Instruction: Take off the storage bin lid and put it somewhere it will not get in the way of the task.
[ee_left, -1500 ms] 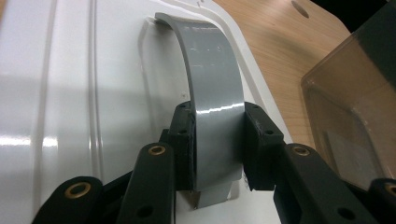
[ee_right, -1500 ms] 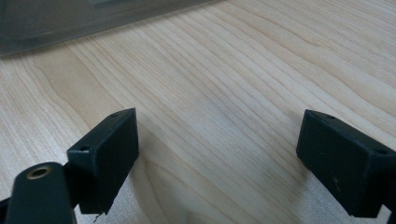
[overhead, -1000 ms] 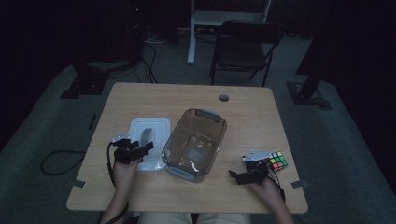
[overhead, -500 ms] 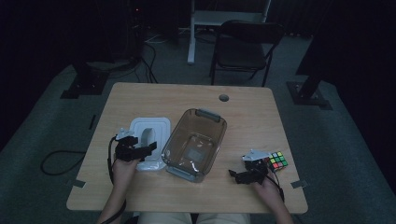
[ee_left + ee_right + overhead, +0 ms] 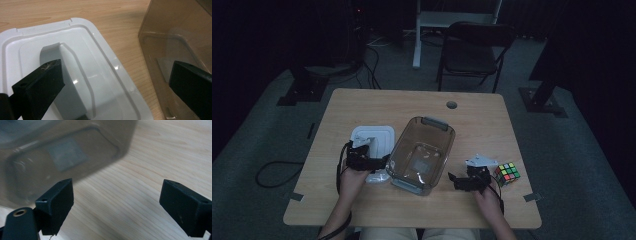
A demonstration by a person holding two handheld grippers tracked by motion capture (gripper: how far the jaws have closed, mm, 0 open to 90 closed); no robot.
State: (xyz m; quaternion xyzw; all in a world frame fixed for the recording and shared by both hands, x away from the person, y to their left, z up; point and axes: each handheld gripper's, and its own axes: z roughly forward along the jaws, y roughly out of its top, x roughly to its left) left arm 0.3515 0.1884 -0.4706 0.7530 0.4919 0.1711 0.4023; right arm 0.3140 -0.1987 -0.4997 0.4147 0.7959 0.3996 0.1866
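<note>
High view: one lid [image 5: 377, 140], one bin [image 5: 422, 155].

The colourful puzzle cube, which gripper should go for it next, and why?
Probably the right gripper: it is open with nothing in it, and the colourful puzzle cube lies just beside it on the wooden table. The clear brown plastic tub has nothing inside, ready for it.

A glossy white plastic lid [image 5: 82, 75] is seen beneath the matt black fingers [image 5: 42, 85]. Beside them, a smooth, smoky translucent plastic bin [image 5: 175, 37] is set on pale, fine-grained wood table [image 5: 150, 157].
</note>
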